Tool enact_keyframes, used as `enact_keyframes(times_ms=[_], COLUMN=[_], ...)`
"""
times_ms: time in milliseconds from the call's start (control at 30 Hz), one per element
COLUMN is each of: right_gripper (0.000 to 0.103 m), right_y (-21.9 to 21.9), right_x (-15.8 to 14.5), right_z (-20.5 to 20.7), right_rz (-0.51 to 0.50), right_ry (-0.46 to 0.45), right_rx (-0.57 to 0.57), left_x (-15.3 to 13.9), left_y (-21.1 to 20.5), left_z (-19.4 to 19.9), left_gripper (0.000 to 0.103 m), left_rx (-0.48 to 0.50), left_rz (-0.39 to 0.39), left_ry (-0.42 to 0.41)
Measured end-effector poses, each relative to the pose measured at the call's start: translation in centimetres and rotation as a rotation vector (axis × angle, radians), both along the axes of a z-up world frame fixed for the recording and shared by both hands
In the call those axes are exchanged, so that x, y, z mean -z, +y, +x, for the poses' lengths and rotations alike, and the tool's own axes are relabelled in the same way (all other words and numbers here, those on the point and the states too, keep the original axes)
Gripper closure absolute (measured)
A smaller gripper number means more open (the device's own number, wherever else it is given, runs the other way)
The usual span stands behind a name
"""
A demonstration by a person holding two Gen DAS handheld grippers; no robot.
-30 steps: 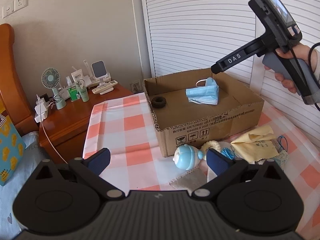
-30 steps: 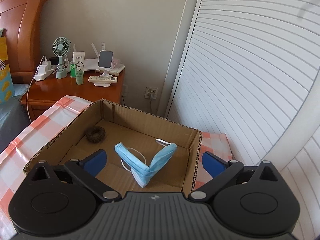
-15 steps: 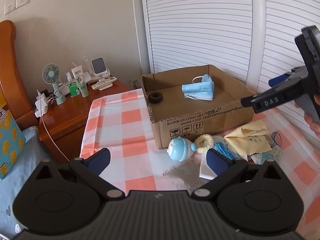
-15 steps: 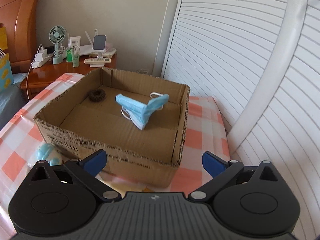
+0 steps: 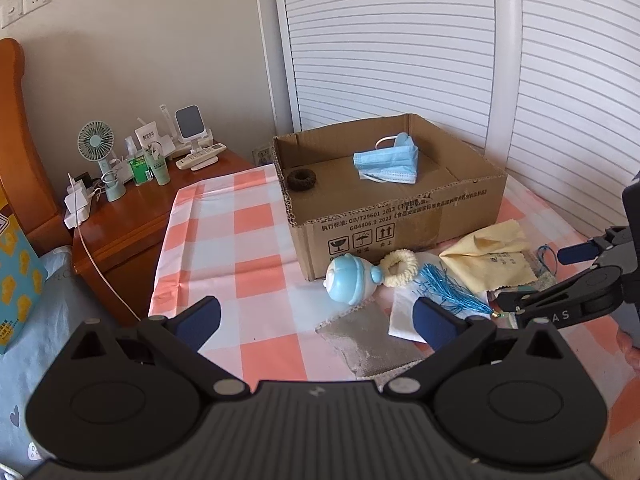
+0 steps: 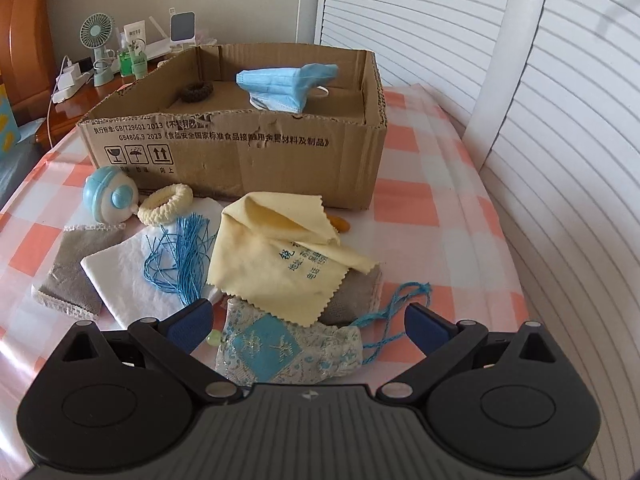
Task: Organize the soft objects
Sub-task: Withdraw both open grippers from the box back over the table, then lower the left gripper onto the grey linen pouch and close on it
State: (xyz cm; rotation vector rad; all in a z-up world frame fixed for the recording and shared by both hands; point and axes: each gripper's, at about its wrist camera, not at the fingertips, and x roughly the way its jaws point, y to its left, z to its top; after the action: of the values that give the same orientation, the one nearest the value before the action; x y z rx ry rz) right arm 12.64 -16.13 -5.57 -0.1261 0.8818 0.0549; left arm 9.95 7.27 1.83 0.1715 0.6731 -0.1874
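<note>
A cardboard box [image 6: 240, 152] [image 5: 400, 220] stands on the checkered table and holds a blue face mask [image 6: 284, 84] [image 5: 388, 164] and a dark hair tie [image 6: 196, 91] [image 5: 302, 179]. In front of it lie a yellow cloth [image 6: 280, 256] [image 5: 488, 256], a blue tassel [image 6: 180, 256], a cream ring [image 6: 166, 204], a blue round toy [image 6: 110, 196] [image 5: 348, 284], a white cloth [image 6: 124, 268], grey cloths [image 6: 68, 268] and a blue patterned pouch [image 6: 280, 348]. My right gripper [image 6: 306, 320] [image 5: 532, 276] is open, low over the pouch. My left gripper [image 5: 316, 316] is open and empty.
A wooden nightstand [image 5: 132, 220] at the left holds a small fan [image 5: 96, 148], bottles, a charger and a remote. White louvered doors [image 5: 440, 60] run behind and to the right of the table. A bed edge [image 5: 24, 280] lies at far left.
My right gripper left the mask in the box, pulled back and came down over the pile in front of the box. My left gripper drew back and rose slightly.
</note>
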Motion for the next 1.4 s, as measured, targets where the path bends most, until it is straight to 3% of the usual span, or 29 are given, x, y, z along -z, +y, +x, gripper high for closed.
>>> enact_keyframes(times_ms=[233,433,667,867,1100,1400], right_gripper=[0.0,0.0,0.0,0.0,0.0,0.0], right_y=[-0.5,-2.4,-2.8,-2.7,-2.8,-2.7], right_x=[1.3,1.5,1.7,1.8,1.7,1.8], right_z=[0.0,-1.1,-1.6,-1.8,-2.1,-2.0], right_rz=[-0.044,0.005,0.019,0.019,0.02,0.019], right_ry=[0.036,0.054,0.036,0.011,0.007,0.005], right_rx=[0.07,0.069,0.057,0.055,0.055,0.058], left_x=[0.2,1.0,3.2,6.0,8.5,8.8], left_y=[-0.4,-0.7,-1.5,-2.1,-2.4,0.6], left_z=[-0.3,-0.1,1.0,2.8,4.7,3.8], left_gripper=[0.001,0.001,0.001,0.001,0.001,0.0], left_rx=[0.013,0.042,0.076,0.094,0.057,0.011], left_rz=[0.011,0.02,0.028,-0.021,-0.054,-0.059], left_ry=[0.008,0.039,0.107,0.201,0.27,0.281])
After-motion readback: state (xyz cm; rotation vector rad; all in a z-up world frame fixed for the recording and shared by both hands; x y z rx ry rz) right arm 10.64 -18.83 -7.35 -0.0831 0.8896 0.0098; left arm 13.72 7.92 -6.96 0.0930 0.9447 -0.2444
